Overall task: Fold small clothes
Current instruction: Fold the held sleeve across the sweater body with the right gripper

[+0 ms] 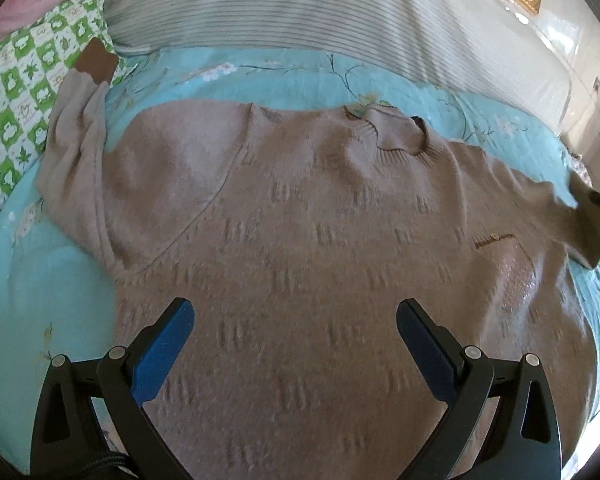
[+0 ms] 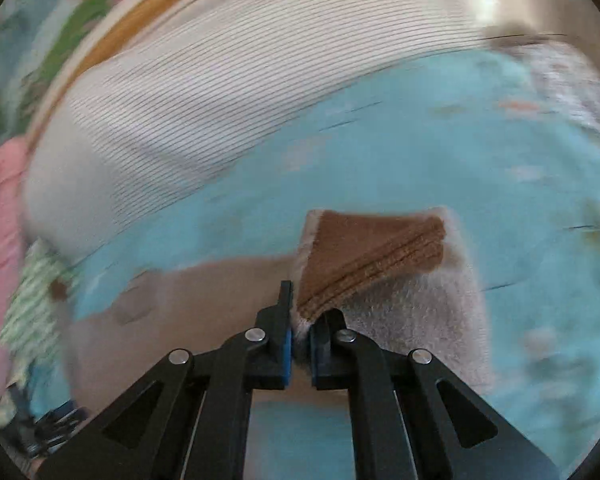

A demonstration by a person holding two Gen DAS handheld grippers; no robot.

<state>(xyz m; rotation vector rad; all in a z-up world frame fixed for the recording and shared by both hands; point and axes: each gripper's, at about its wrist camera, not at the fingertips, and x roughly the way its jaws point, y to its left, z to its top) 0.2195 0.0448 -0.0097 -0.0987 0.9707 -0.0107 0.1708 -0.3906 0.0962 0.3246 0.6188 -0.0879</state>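
Legible text, labels, numbers: none. Small brown embroidered mark (image 1: 494, 239) on the taupe knitted sweater (image 1: 300, 240): present, too small and blurred to read.

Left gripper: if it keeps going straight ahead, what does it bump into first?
Probably the tan sweater. The open left gripper points across its body toward the collar; height above it is unclear.

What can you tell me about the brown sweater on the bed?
The sweater is a soft beige-brown knit with small raised stitch marks, a ribbed round collar and darker brown cuffs. It lies spread flat, collar away from the camera, on the blue flowered bedspread. One sleeve reaches onto the green checked pillow. The right gripper is shut on the other sleeve's cuff. The left gripper hovers open above the body.
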